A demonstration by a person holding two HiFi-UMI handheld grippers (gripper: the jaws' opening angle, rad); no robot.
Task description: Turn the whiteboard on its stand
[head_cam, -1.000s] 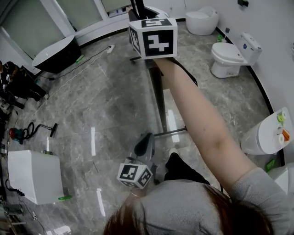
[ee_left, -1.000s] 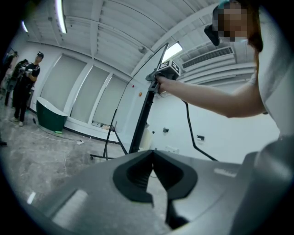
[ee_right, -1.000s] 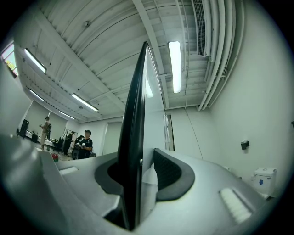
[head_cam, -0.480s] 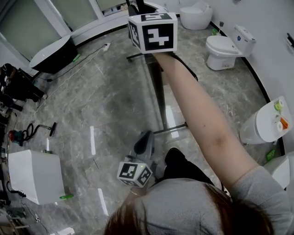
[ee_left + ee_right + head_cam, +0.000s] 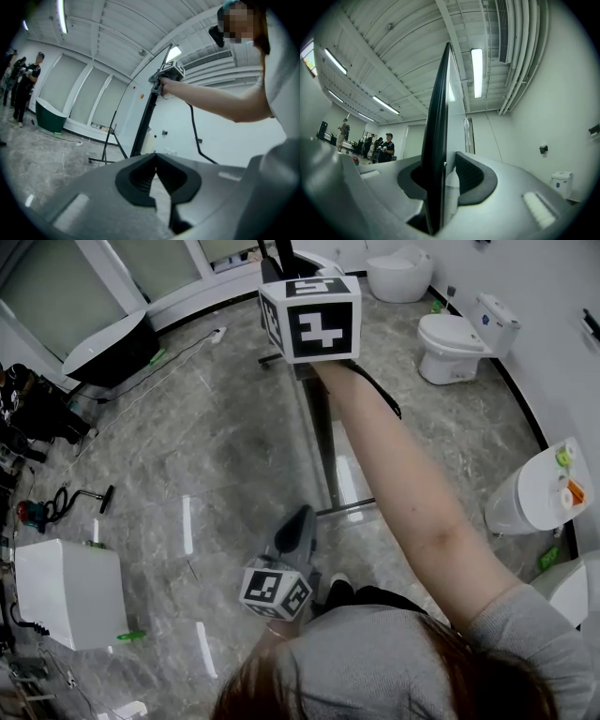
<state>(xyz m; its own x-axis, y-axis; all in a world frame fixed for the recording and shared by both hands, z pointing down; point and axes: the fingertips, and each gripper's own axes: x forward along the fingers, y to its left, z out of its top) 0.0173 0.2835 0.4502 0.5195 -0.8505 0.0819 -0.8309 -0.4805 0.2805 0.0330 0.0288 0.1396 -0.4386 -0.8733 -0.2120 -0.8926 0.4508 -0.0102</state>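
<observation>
the tall black-framed whiteboard (image 5: pixel 438 108) is caught edge-on in the right gripper view, a thin dark blade rising toward the ceiling lights. its frame edge is clenched by the right gripper (image 5: pixel 445 176), with a pad on each side of it. in the head view that gripper is held out at arm's length, high over the far end of the dark metal stand (image 5: pixel 354 508), whose near foot is seen lying across the floor just ahead of the person.

the left gripper (image 5: pixel 156 161) is kept low and close to the body, its pads pinched together with nothing between them. it is aimed at the board's upright edge; contact cannot be judged.

wide grey marbled floor (image 5: pixel 216 446) is left open on the board's left, out to a black tub with a white rim (image 5: pixel 108 348) and a white box (image 5: pixel 66 596). on the right, room is tighter: a white toilet (image 5: pixel 455 334) is set by the wall. bystanders (image 5: pixel 386 147) are seen well apart, far down the room.
</observation>
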